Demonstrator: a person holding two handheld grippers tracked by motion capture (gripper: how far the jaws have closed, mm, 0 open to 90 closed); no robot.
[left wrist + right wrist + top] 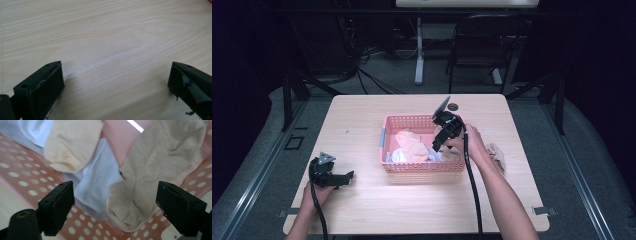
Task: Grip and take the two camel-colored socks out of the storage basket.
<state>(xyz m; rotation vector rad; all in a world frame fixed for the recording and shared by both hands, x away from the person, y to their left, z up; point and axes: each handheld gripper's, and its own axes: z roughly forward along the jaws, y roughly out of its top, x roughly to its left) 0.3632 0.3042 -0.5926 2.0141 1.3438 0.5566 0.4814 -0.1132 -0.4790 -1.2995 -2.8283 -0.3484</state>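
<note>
The right gripper (438,146) is seen in the high view dipped into the right end of the pink perforated plastic basket (422,166), which stands at the middle of the pale wooden table (362,200). Its jaws are spread wide and nothing is gripped between them. In the right gripper view a beige knitted sock (150,170) is found lying straight ahead of the jaws, on the basket floor, with its rounded end nearest and falling inside the gap, rather closer to the right-hand jaw. The long axis of this sock is seen to run away from the gripper and up toward the far right of that view, so it lies roughly along the line of approach and not across it. A pale blue-white ribbed cloth (97,182) is tucked partly beneath it toward the left-hand jaw, and a cream sock (72,142) is laid farther off. Whether the pads touch the fabric cannot be told.

The left gripper (343,177) is rested on the table well apart from the basket, at its left; its jaws are held wide over bare wood (107,45), with nothing between them. The right gripper is judged much the nearer hand for the beige sock, and a pinch on its near end would probably also catch the pale cloth unless the jaws are shifted rightward.
</note>
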